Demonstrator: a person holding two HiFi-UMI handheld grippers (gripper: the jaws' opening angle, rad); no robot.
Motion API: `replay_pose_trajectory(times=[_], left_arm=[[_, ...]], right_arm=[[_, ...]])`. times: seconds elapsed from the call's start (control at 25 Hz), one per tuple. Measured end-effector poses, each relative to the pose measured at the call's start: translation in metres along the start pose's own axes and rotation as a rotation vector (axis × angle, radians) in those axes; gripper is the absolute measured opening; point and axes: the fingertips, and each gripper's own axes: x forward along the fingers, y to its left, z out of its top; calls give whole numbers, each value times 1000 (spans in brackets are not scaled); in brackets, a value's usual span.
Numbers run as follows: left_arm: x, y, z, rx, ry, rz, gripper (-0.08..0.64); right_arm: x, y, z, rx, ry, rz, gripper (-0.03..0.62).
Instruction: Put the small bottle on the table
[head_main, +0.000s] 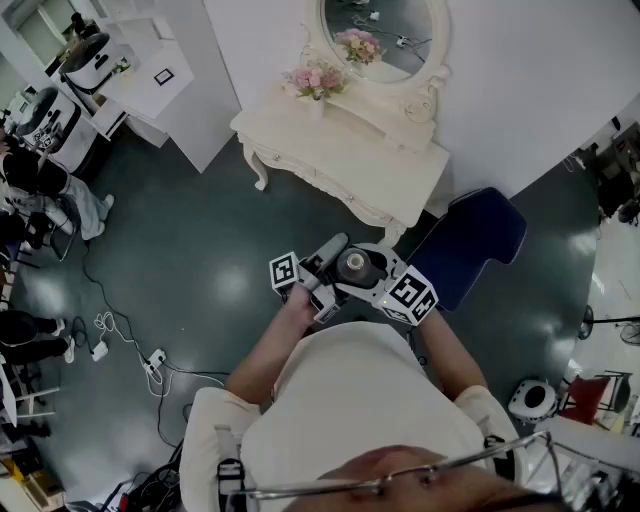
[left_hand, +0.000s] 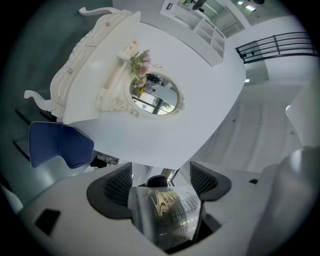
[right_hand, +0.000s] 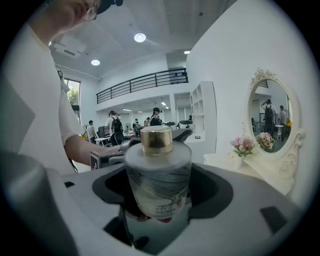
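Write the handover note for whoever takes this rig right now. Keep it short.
Left gripper: jaws wide, closed on the small bottle, pads against its sides.
Right gripper: the same bottle stands upright between its jaws, gold cap up; it looks gripped here too.
Bottle: in the air in front of the person's chest, between both grippers, well short of the white dressing table.
Done: bottle is off any surface and in hand.
Left: carry it past the blue chair, set it upright on the bare tabletop clear of the pink flowers, then open the jaws.
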Motion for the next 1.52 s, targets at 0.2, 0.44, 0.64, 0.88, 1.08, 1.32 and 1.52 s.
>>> replay_pose_trajectory(times=[0.2,0.44,0.64,0.88,1.08,1.32,1.52], left_arm=[[-2,0,-3,3,-2,-3,353],[-7,-1,1,4,-2,-5,353],[-14,-7,2,-5,-3,-15,353],[-31,-16,8,-7,-3,-16,353],[-51,-27,13,15,4,-15,353],[-87,-38,22,-2,-8,-1,353],[-107,-44,27,7,12,10,353]], right_arm=[[-1,3,-2,0,2,0,345],[4,6,-1,2,3,2,345],[11,12,2,1,12,-3,347],[26,24,8,1,6,-11,346],[43,39,11,5,11,-11,345],[73,63,11,18,5,-13,345],[91,78,12,23,13,-24,345]])
